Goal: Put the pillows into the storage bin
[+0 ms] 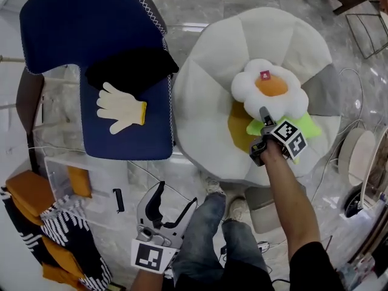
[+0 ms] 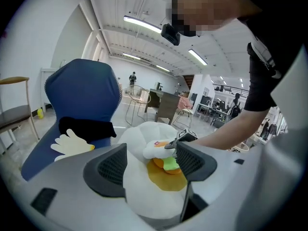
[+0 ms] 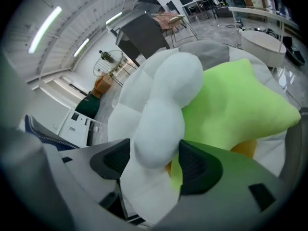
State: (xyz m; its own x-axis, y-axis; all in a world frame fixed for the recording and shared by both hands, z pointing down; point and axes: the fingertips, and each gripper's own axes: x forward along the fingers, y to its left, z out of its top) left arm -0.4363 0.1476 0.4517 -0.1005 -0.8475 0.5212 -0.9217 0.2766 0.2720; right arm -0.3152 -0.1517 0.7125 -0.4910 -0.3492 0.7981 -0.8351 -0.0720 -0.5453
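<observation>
Right tongs (image 3: 153, 163) loosely around white pillow (image 3: 168, 95)

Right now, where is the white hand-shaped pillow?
The hand-shaped pillow lies at the head view's left, on the blue chair, right below a black cushion.

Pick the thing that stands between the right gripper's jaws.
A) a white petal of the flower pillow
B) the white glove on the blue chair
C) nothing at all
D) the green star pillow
A: the right gripper view shows a rounded white petal of the flower pillow filling the gap between the pads of the right gripper, while the green star pillow lies off to one side of the jaws.
</observation>
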